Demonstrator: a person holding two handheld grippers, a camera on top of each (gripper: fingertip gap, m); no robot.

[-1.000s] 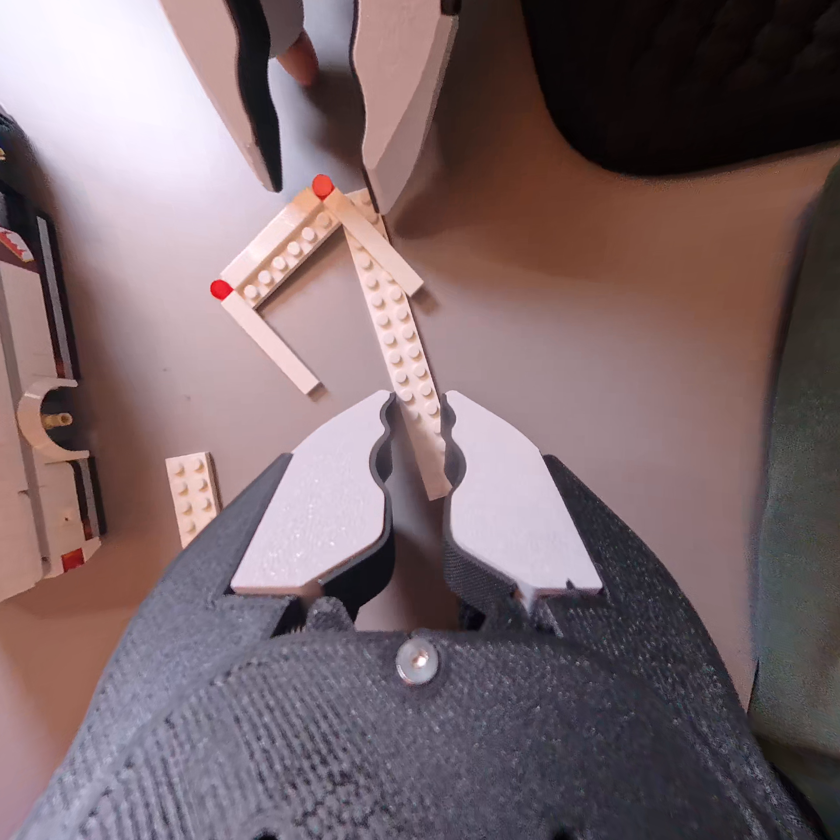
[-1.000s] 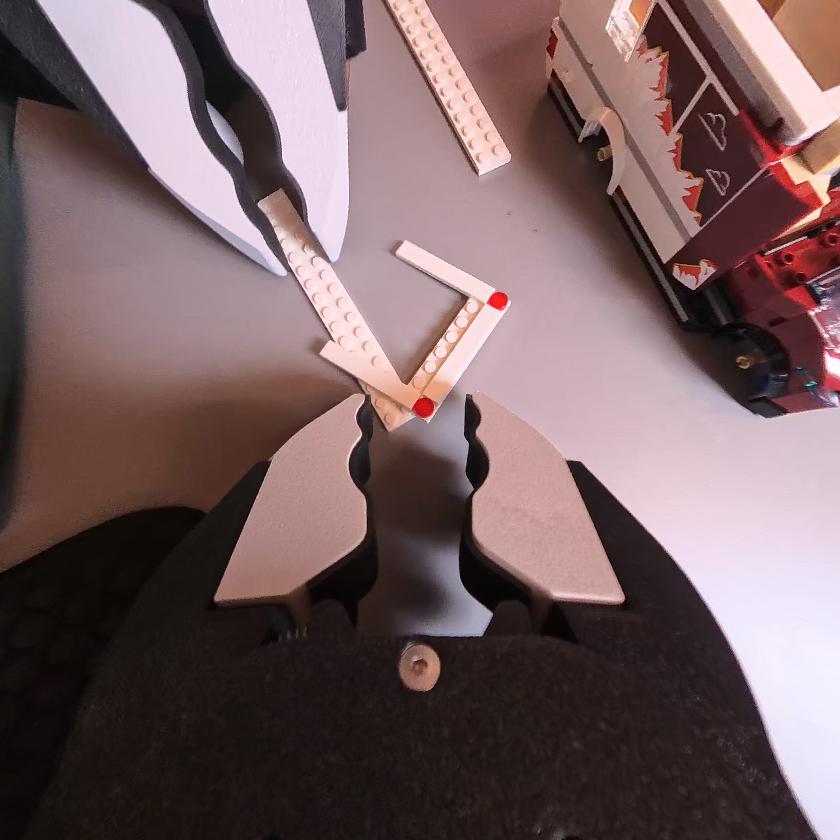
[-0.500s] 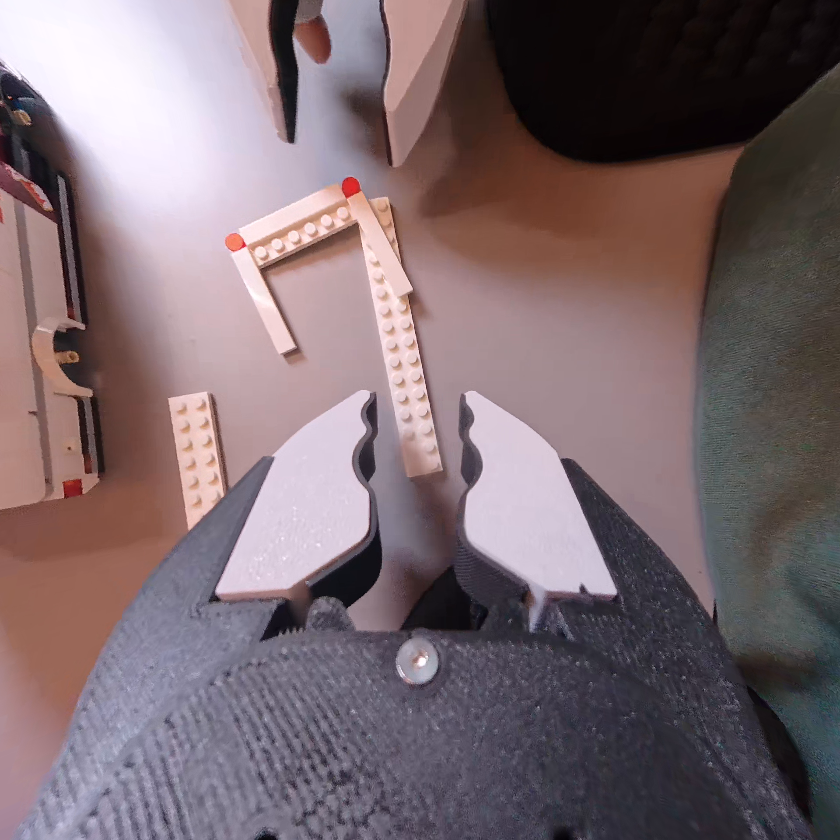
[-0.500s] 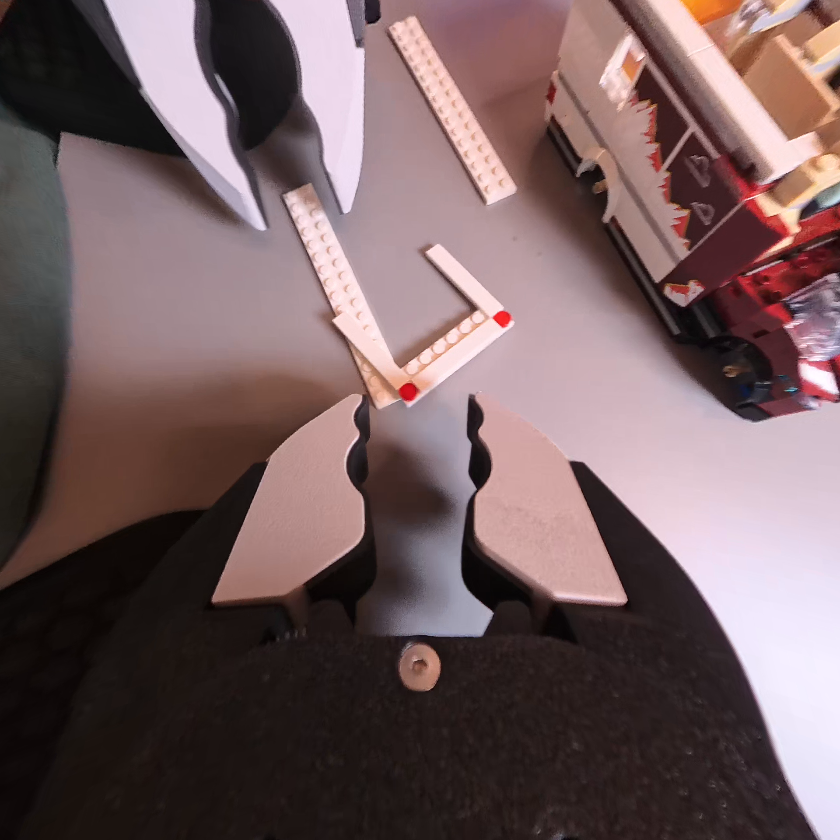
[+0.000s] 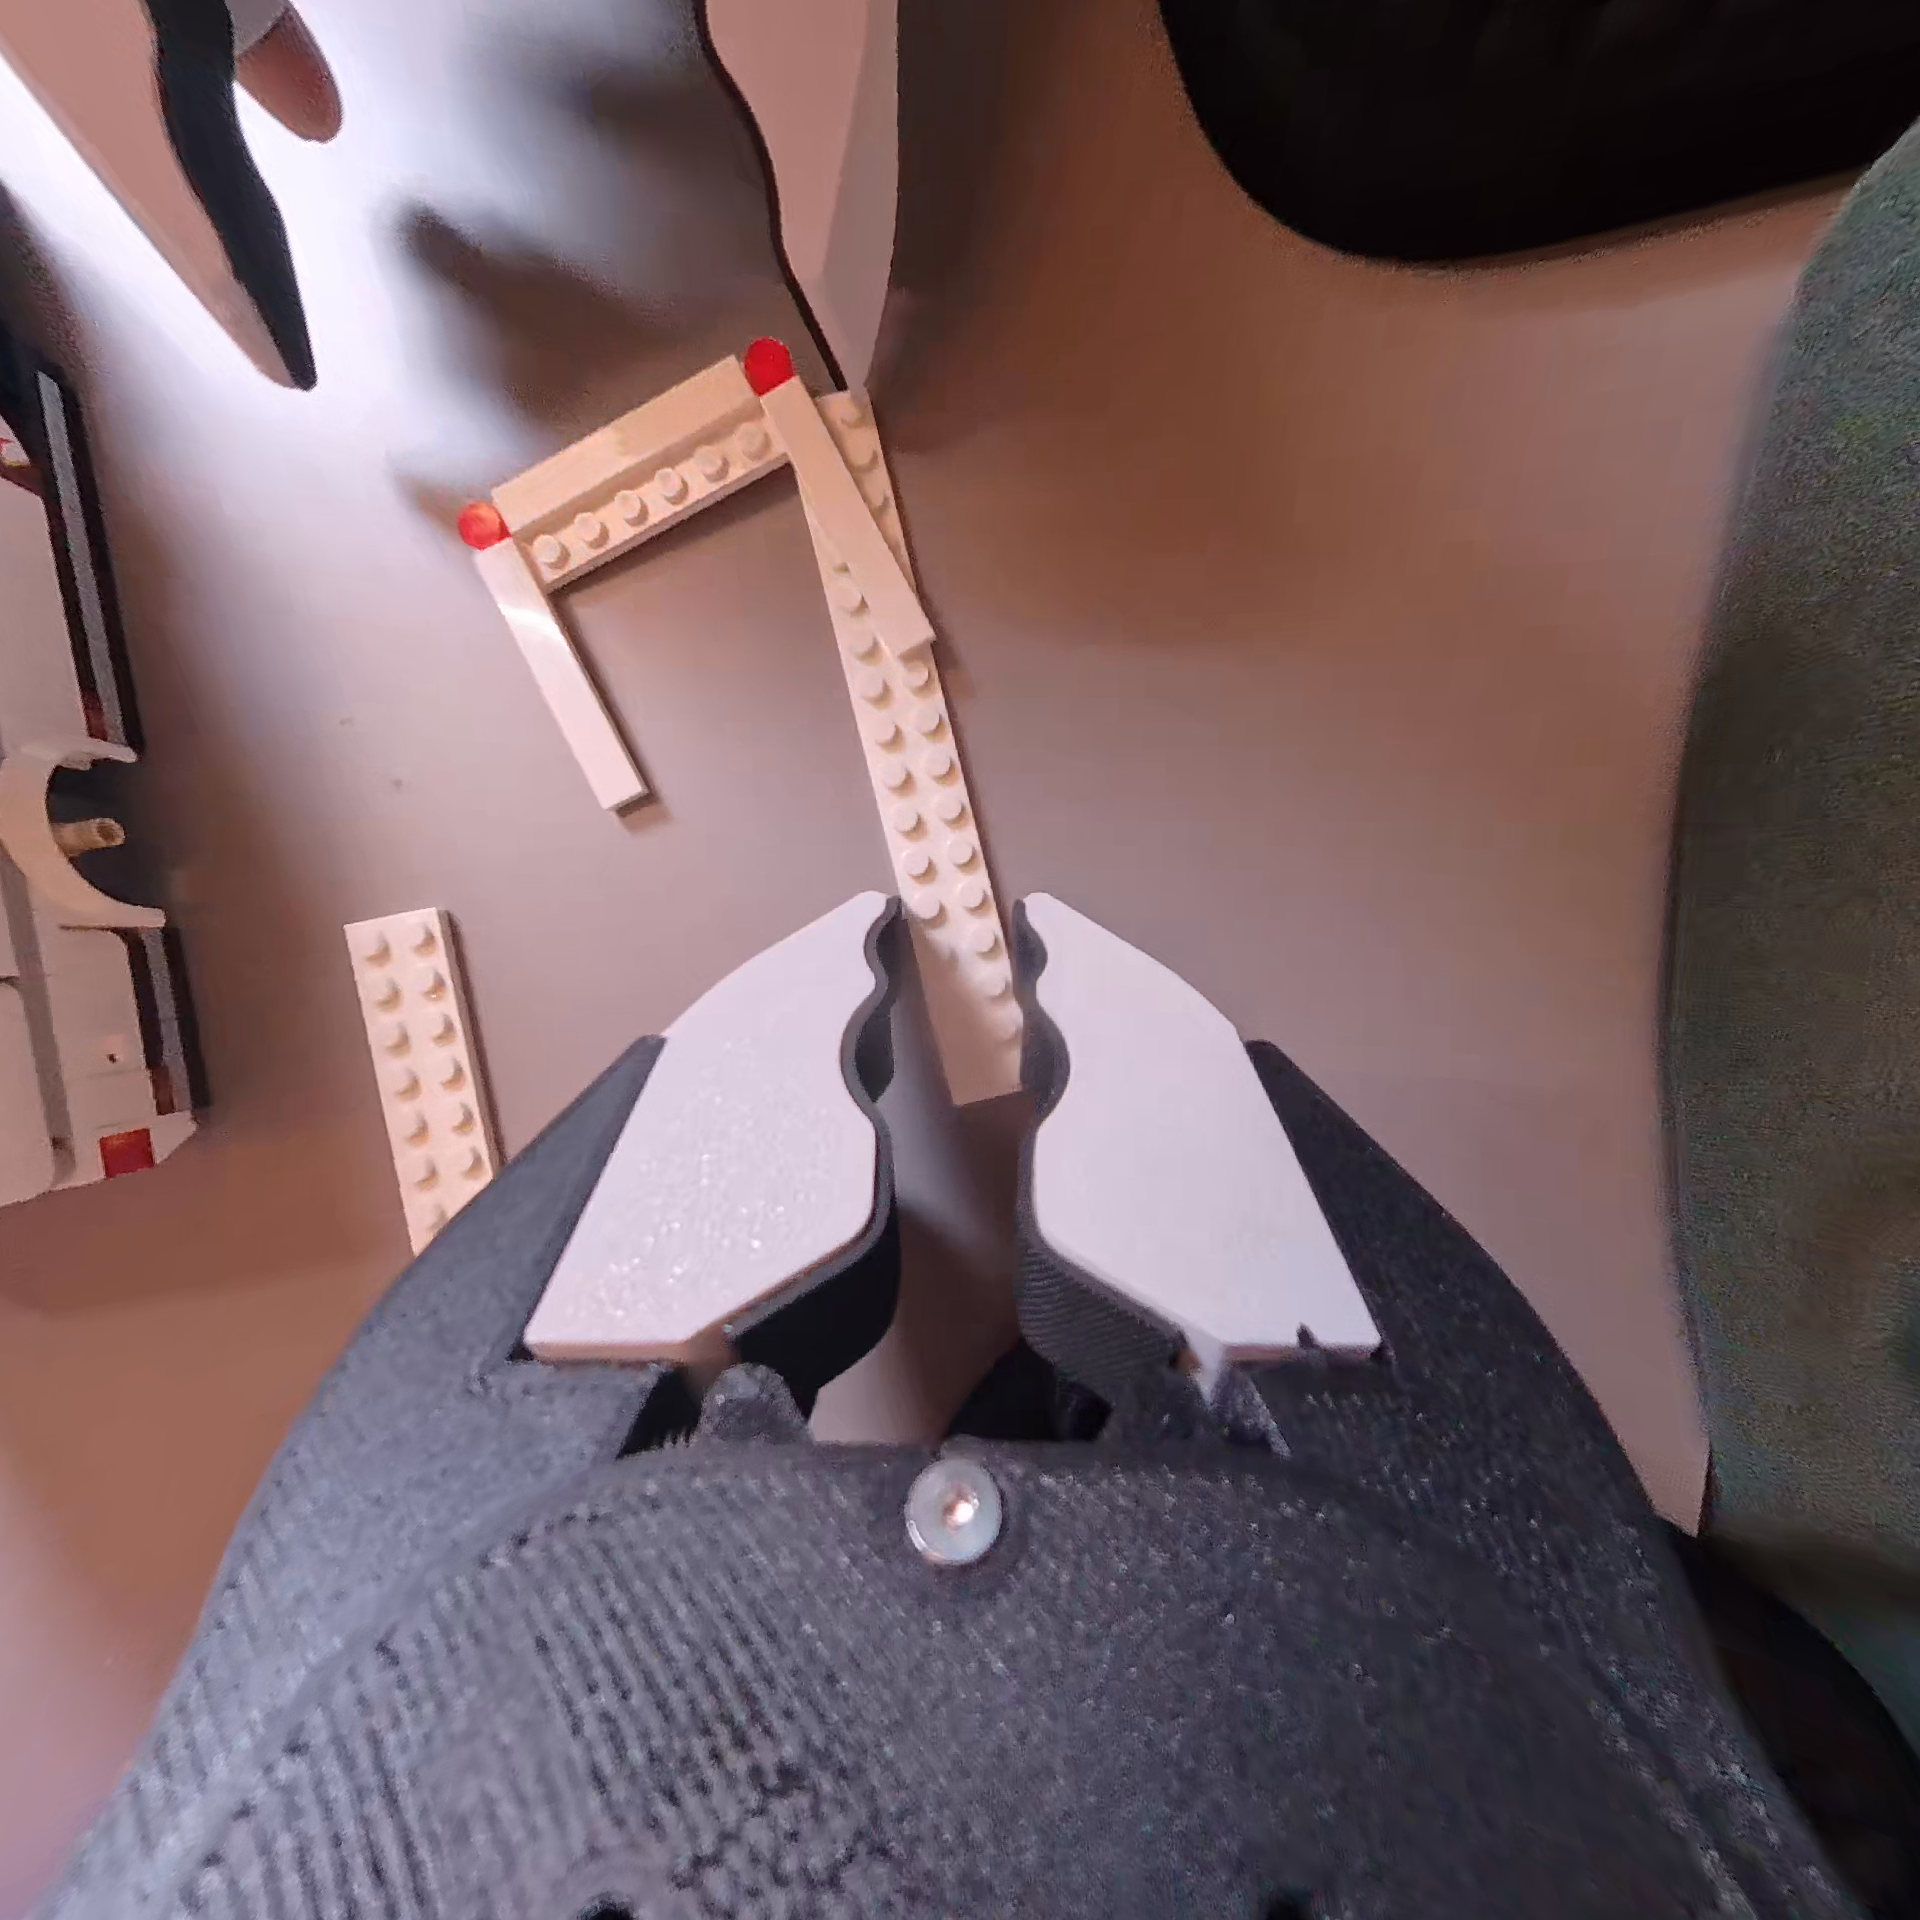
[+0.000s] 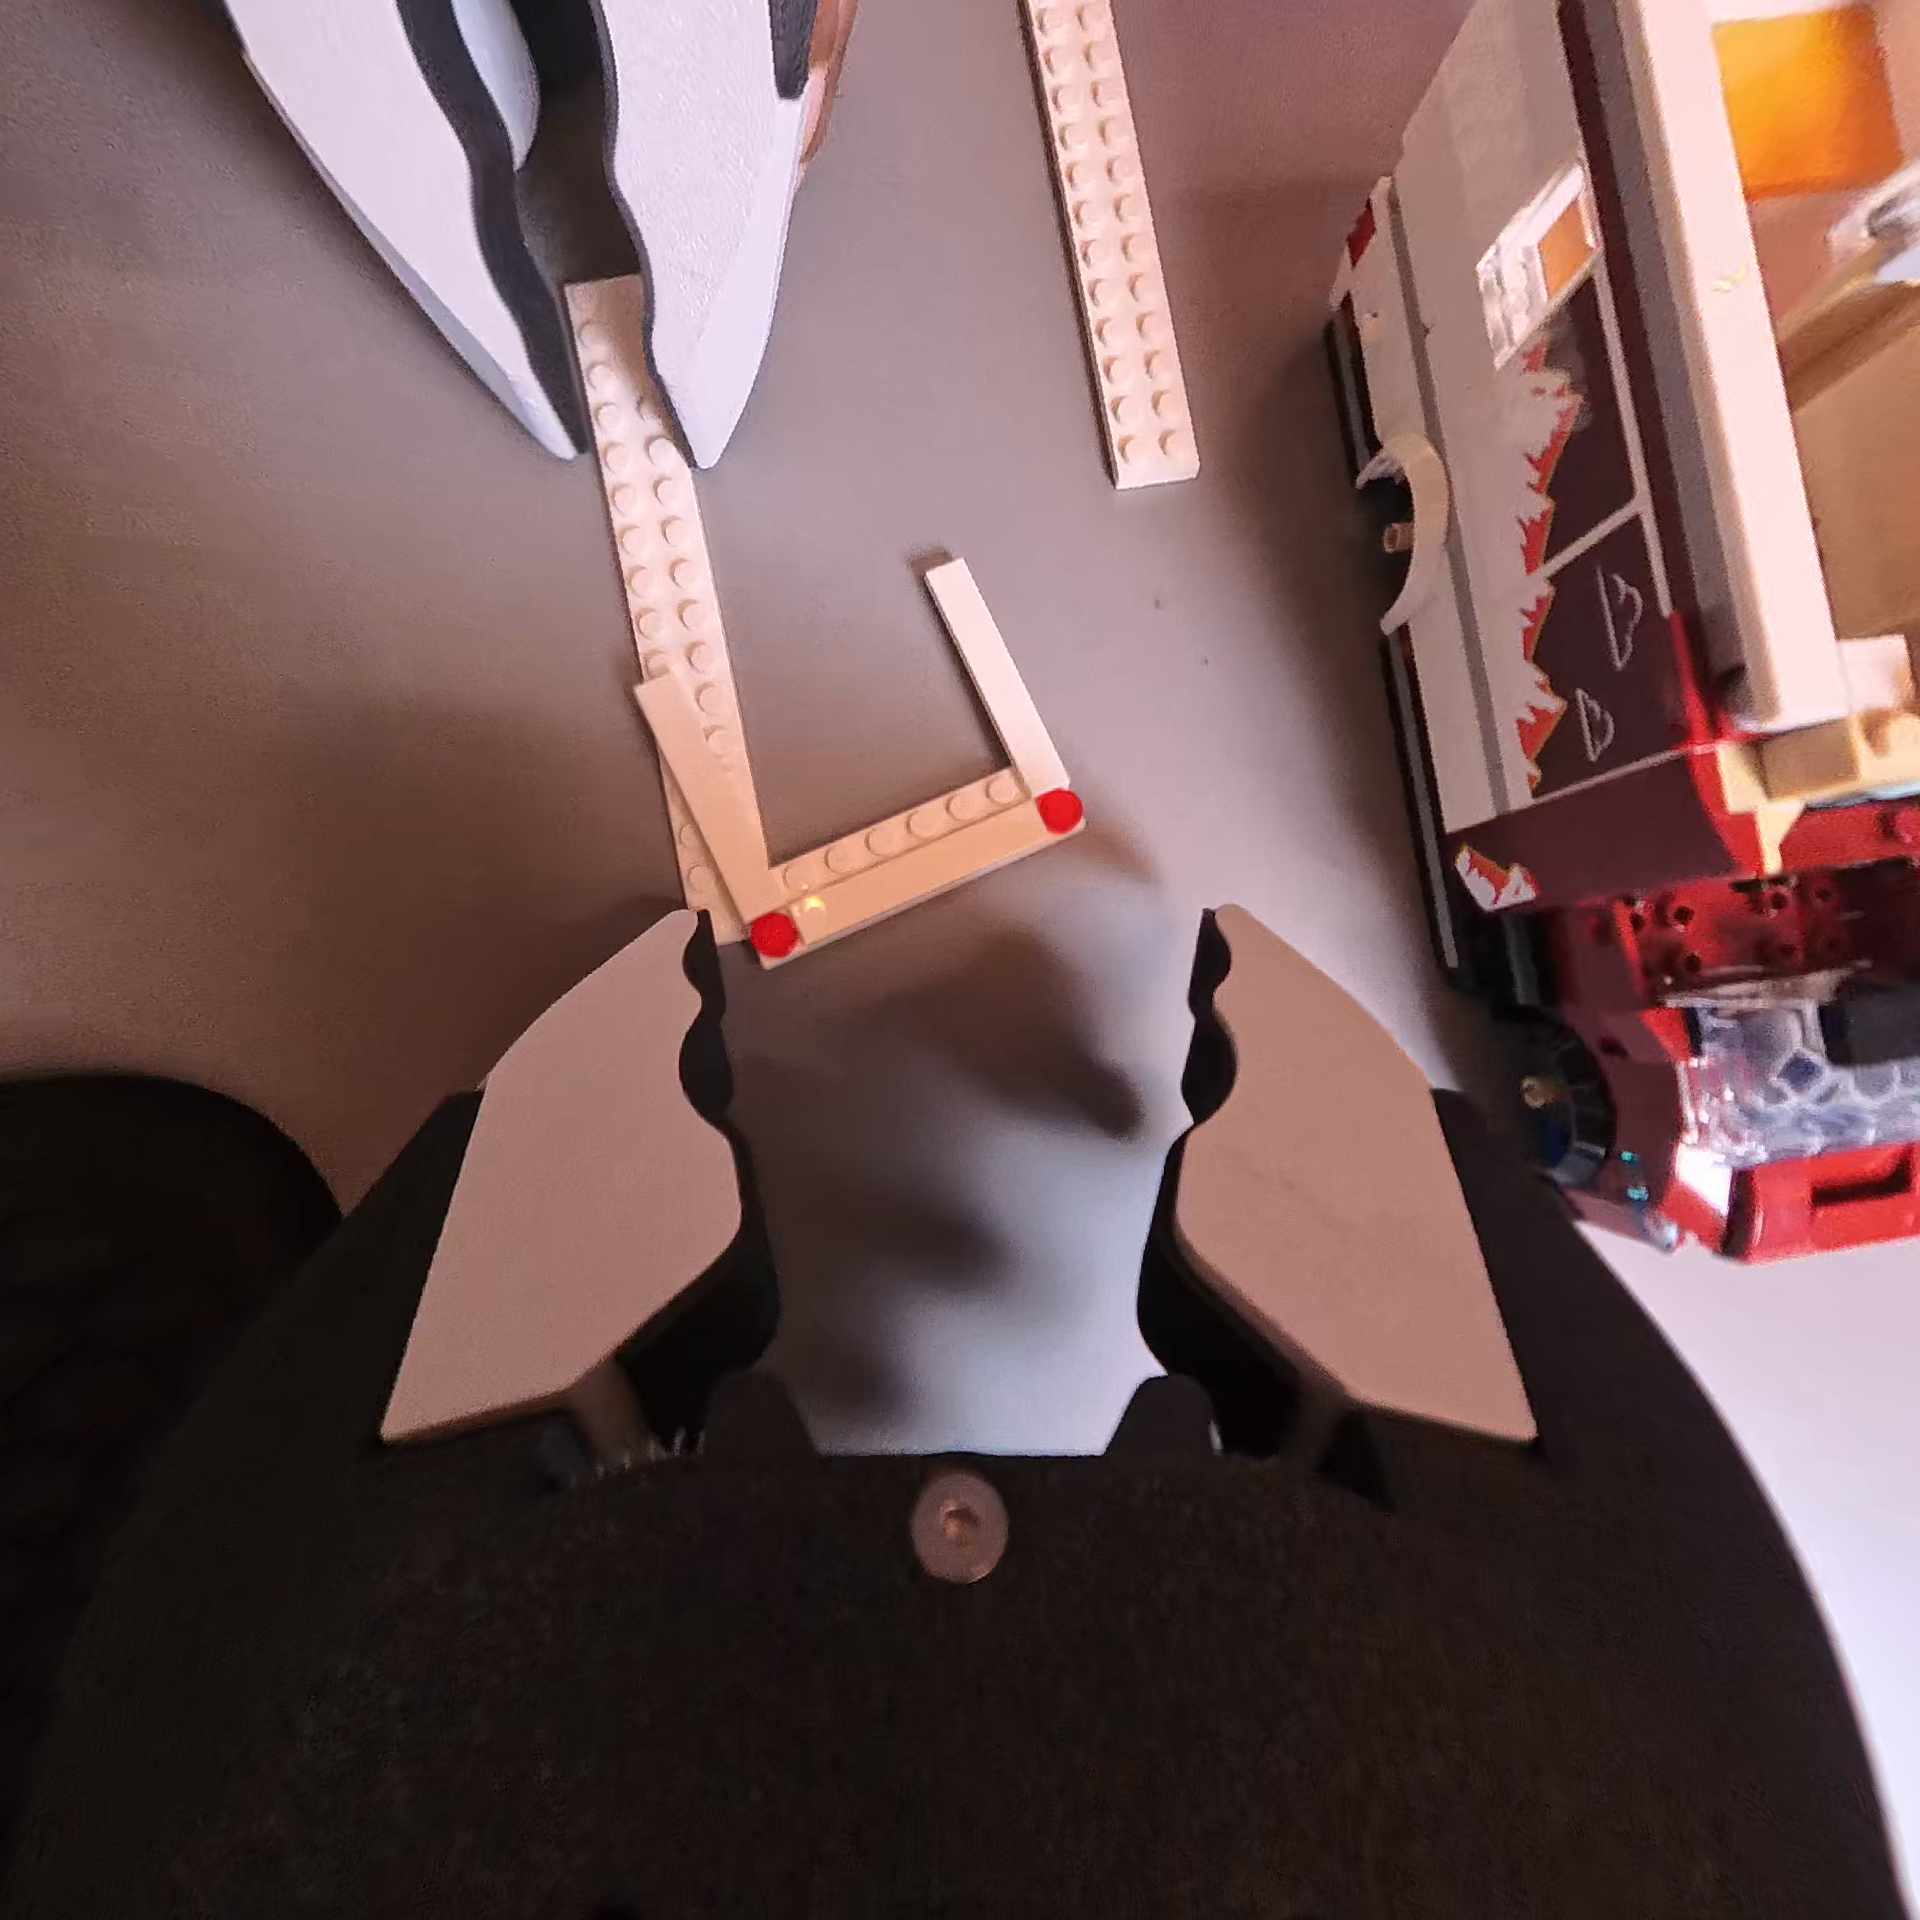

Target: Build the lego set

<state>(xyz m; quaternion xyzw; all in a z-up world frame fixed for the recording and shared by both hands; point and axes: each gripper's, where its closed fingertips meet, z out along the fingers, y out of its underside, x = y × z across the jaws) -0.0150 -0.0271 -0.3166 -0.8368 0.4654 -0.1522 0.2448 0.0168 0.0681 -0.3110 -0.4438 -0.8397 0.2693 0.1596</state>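
Note:
A long white two-stud-wide plate (image 5: 925,790) lies on the grey table, and its far end sits under a corner of a white U-shaped frame (image 5: 644,468) that has red round studs (image 5: 767,364) at two corners. My left gripper (image 5: 956,914) is shut on the plate's near end, with a pad against each long edge. The right wrist view shows the same grip (image 6: 634,436) on the plate (image 6: 665,561). My right gripper (image 6: 953,920) is open wide and holds nothing. Its left fingertip (image 6: 686,935) is just beside the frame's (image 6: 914,842) red-stud corner (image 6: 774,933).
A second long white plate (image 6: 1122,260) lies beyond the frame and also shows in the left wrist view (image 5: 421,1060). A dark red and white brick-built model (image 6: 1610,623) stands at the right. Green cloth (image 5: 1818,831) and a black padded thing (image 5: 1507,104) border the table. The black padded thing (image 5: 1507,104) sits 12 cm or so from the ends of my right fingers.
My left jaws opened off the long plate, then came together on its near end once more. My right jaws spread wide and moved up to the frame's red-stud corner.

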